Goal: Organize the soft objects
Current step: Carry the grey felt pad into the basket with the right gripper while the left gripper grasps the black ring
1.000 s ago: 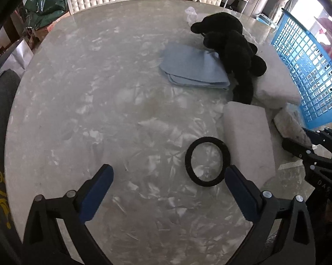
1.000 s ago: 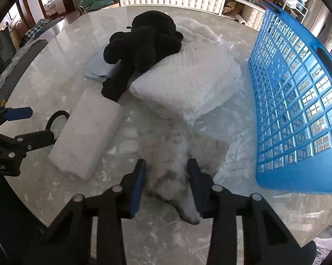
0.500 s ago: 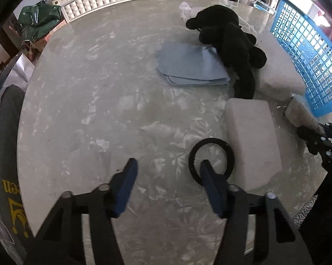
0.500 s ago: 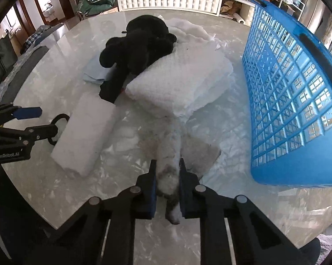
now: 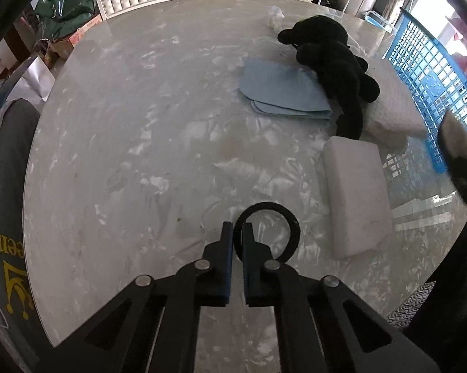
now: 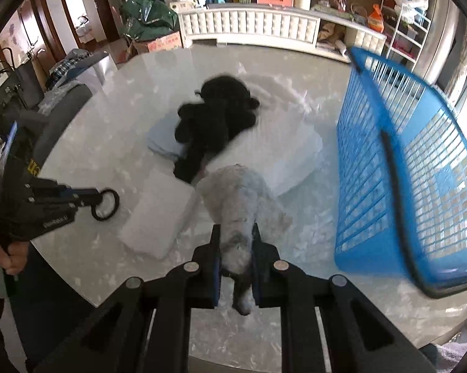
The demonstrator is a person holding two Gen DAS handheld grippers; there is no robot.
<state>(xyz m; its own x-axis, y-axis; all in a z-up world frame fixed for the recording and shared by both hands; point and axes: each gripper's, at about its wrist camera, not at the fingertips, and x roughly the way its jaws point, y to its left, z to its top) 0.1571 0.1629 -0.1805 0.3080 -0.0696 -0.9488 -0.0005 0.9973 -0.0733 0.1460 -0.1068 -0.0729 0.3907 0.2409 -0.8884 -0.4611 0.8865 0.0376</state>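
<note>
— Gripping the near rim of the black ring (image 5: 266, 232), the left claw (image 5: 237, 233) has its two fingers pressed on the band from both sides; the ring lies flat on the marble counter (image 5: 140, 130), just beside the white foam block (image 5: 354, 197).

— And the right claw (image 6: 235, 239)?

— It is closed on the grey fluffy toy (image 6: 238, 205), which hangs out forward between the fingers, above the counter (image 6: 295, 335) and in front of the white folded towel (image 6: 283, 152). The toy looks lifted; contact with the counter cannot be told.

— Where are the other soft things?

— A black plush toy (image 6: 216, 118) lies partly on the white folded towel and partly on the light blue cloth (image 5: 280, 93). The blue basket (image 6: 419, 186) stands on the right side of the counter, near the towel.
</note>
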